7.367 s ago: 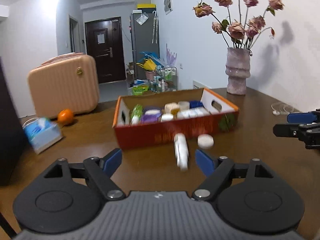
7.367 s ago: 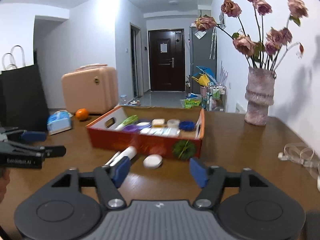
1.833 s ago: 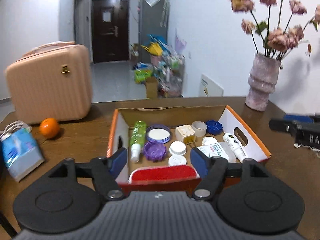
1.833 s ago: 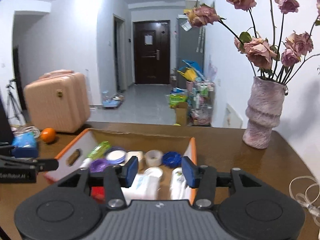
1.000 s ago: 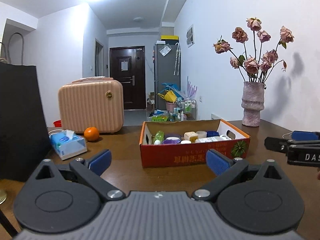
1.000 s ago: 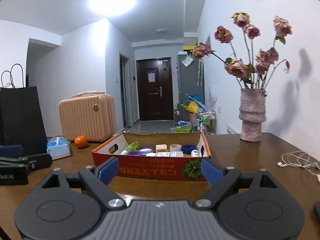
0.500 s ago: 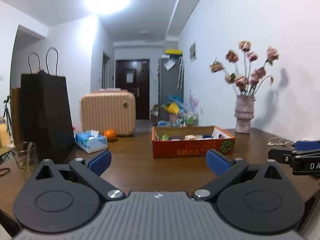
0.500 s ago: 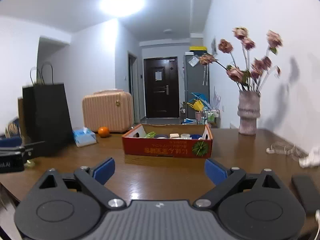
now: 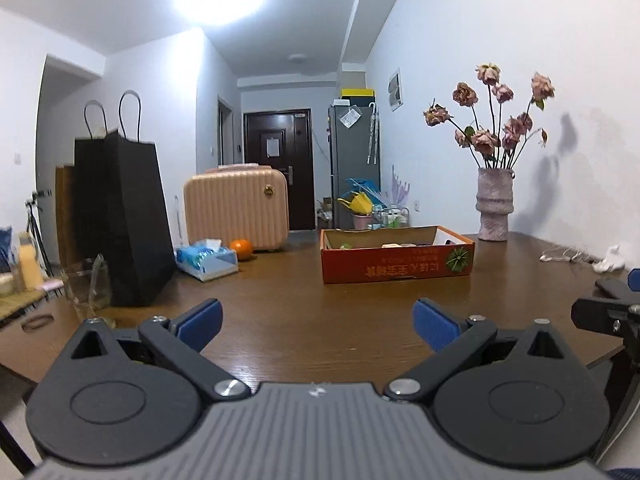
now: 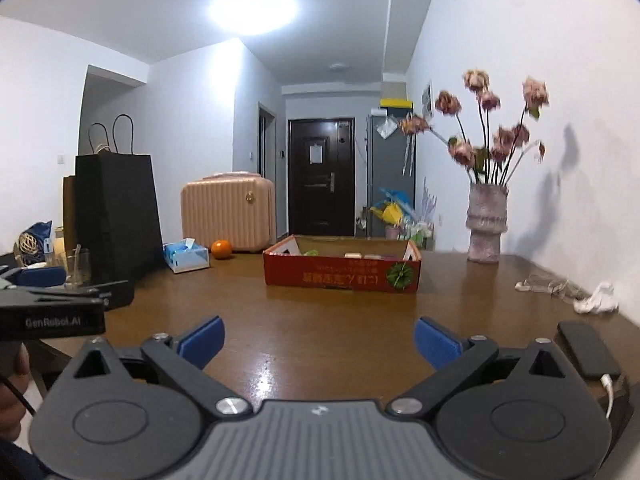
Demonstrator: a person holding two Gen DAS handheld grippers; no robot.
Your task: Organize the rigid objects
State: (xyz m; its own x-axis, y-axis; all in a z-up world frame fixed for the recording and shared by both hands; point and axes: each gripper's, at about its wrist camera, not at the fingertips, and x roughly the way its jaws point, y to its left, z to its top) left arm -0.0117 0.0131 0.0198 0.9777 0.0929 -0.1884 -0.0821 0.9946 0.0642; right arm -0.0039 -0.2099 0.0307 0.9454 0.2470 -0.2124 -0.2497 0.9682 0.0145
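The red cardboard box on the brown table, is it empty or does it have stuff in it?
Not empty. The red cardboard box is open-topped, and a few small items, one green, peek above its rim. How full it is cannot be told.

Bare table [image 9: 320,320] lies ahead of both spread, empty tongs up to the box [image 9: 396,266]. Left of the left tongs [image 9: 316,320]: bag [image 9: 120,224], glass [image 9: 86,288]. Right of the right tongs [image 10: 318,340]: phone [image 10: 586,354], cables [image 10: 548,284].

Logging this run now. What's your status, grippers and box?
Left gripper open, empty. Right gripper open, empty. Red box on table, items inside. Nothing between grippers and box.
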